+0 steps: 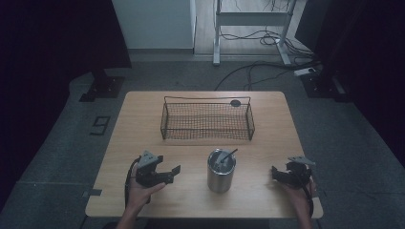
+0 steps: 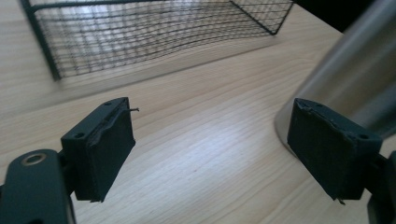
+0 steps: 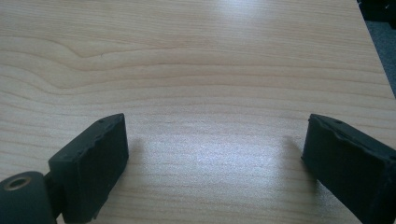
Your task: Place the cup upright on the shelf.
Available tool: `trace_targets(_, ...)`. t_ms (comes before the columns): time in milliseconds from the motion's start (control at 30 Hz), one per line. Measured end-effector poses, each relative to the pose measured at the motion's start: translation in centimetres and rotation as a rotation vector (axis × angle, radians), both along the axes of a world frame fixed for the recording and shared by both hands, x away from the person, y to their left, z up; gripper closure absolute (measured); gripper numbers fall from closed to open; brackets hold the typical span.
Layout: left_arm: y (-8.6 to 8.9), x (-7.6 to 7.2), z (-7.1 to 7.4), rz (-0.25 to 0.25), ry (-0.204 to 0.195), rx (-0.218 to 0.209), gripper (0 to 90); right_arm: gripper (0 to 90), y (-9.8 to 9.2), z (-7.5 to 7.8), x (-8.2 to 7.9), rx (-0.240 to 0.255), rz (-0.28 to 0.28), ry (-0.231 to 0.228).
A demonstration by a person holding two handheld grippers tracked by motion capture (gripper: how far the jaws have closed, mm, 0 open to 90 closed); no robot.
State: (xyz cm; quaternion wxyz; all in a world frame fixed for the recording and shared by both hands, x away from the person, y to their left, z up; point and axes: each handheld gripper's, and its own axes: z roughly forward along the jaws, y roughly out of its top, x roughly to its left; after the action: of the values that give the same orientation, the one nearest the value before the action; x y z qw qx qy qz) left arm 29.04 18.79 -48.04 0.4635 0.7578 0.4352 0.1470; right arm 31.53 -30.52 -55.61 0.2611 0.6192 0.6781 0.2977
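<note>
Here both grippers (image 1: pixel 175 172) (image 1: pixel 276 172) flank the cup (image 1: pixel 221 172), fingers apart

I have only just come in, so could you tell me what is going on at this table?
A person sits at a wooden table with a gripper in each hand. The left gripper is open, nothing between its jaws, pointing toward a steel cup holding utensils. The right gripper is also open over bare wood. A wire basket stands behind the cup. Nothing is held yet.
</note>
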Motion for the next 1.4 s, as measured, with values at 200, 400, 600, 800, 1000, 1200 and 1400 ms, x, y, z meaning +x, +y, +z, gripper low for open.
trace_targets(200, -0.7, -0.6, 0.5, -0.043, -0.018, -0.020, 14.0, 6.9, 0.0, 0.0, 0.0, 0.000, -0.003, -0.001)
trace_targets(400, -1.6, -1.1, 0.9, -0.084, -0.016, -0.038, 10.5, 6.9, 0.0, 0.0, 0.0, 0.000, -0.005, -0.001)
trace_targets(600, -2.6, -1.4, 0.6, -0.115, -0.015, -0.032, 9.3, 6.9, 0.0, 0.0, 0.0, -0.001, -0.006, -0.001)
trace_targets(800, -4.0, -1.7, 0.2, -0.152, -0.005, -0.012, 8.9, 6.9, 0.0, 0.0, 0.0, -0.001, -0.009, -0.001)
trace_targets(1000, -5.5, -1.9, -0.2, -0.177, 0.005, 0.010, 8.2, 6.9, 0.0, 0.0, 0.0, -0.001, -0.010, -0.001)
trace_targets(1200, -6.4, -2.2, -0.4, -0.204, 0.009, 0.023, 8.0, 6.9, -0.1, 0.0, 0.0, -0.001, -0.012, -0.001)
trace_targets(1400, -7.3, -2.0, -0.4, -0.203, 0.006, 0.033, 8.0, 6.9, 0.0, 0.0, 0.0, 0.002, -0.014, 0.001)
